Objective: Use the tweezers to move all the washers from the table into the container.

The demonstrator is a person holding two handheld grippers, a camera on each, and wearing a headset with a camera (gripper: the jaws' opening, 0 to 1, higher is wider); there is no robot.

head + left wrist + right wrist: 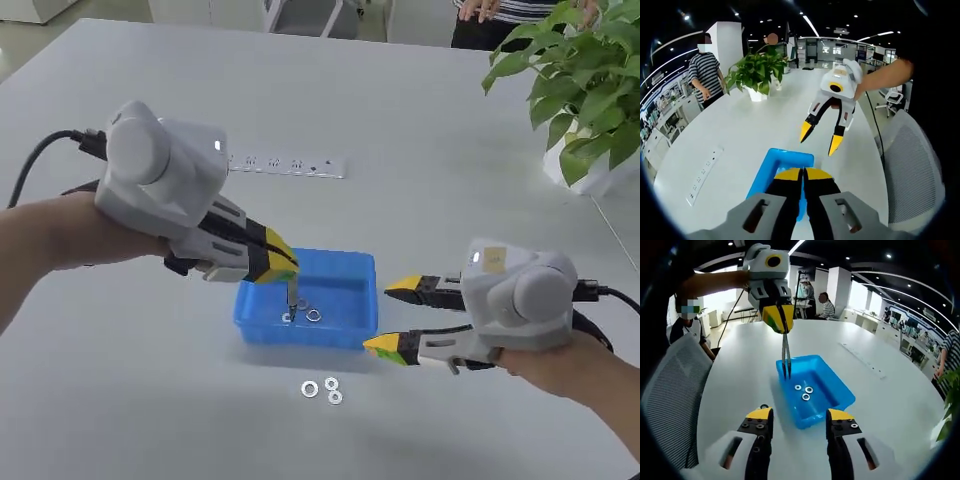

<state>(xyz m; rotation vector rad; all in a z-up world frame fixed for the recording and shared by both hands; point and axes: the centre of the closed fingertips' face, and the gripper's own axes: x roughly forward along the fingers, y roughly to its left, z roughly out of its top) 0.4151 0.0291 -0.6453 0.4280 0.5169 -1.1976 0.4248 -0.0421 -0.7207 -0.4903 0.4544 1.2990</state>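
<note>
Our left gripper (pixel 283 262) is squeezed shut on the tweezers (pixel 292 293). Their tips point down into the blue container (pixel 345 285). Three dropped washers (pixel 805 397) lie on its floor. Three loose washers (pixel 322 389) sit on the table (pixel 150 400), just in front of the container. Our right gripper (pixel 392 317) is wide open, holds nothing, and hangs just beside the container.

We think the job now is to let a washer fall in, but we cannot see if the tips hold one. To do it well, we should keep the tips low inside the walls. Then we should lift straight up so we don't bump the rim. The loose washers are very close together, so we should pinch just one by its edge.

The power strip (pixel 285 163) and the plant (pixel 585 80) are well apart from our work. The right gripper is near, so we should mind it.
</note>
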